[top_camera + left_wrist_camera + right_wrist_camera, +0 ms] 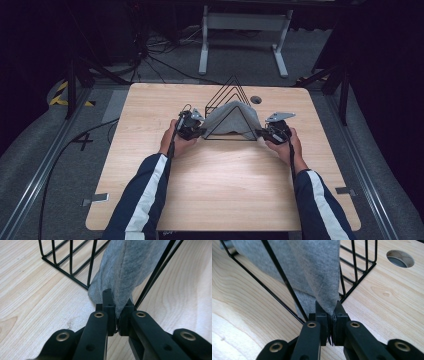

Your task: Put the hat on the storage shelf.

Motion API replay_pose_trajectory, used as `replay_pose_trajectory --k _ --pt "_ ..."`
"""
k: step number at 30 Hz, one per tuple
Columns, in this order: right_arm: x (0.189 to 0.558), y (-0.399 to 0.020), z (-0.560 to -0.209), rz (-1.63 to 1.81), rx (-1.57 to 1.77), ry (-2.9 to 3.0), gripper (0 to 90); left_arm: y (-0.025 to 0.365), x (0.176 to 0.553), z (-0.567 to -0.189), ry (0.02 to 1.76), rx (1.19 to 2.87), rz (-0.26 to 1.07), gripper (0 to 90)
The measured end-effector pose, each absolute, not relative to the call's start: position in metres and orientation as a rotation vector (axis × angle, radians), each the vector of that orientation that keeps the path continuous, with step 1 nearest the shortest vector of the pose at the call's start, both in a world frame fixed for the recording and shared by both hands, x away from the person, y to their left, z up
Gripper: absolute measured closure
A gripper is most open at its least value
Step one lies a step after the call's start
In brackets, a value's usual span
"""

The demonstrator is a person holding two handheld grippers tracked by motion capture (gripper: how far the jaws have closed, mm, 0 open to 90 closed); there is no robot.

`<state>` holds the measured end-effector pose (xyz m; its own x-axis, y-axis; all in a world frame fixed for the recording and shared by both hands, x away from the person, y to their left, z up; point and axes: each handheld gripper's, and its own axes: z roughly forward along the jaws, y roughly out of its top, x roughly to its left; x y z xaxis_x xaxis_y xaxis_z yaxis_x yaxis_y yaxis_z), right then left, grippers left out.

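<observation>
A grey cloth [230,119] hangs draped over a black wire rack [231,89] of triangular frames, at the middle of the far half of the table. My left gripper [201,131] is at the rack's left foot, shut on the cloth's lower left corner [117,285]; its jaws pinch the fabric low down, next to the front wire [155,272]. My right gripper [259,133] is at the rack's right foot, shut on the cloth's lower right corner [322,277]. In the right gripper view the rack's wires [282,275] cross in front of the cloth.
The light wooden table [220,185] has a round cable hole [256,100] just right of the rack. The person's sleeves, dark with a white stripe, come in from the near edge. A white stand [244,35] and cables lie on the floor beyond the table.
</observation>
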<state>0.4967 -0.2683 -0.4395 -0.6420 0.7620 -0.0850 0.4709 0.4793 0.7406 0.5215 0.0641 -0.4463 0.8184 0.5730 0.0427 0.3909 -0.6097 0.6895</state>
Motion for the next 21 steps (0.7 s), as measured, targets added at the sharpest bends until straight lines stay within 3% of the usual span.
replay_pose_trajectory --k 21 --pt "0.453 -0.288 -0.398 0.997 0.916 2.319 76.0 0.131 0.465 -0.396 0.583 2.339 0.489 83.1"
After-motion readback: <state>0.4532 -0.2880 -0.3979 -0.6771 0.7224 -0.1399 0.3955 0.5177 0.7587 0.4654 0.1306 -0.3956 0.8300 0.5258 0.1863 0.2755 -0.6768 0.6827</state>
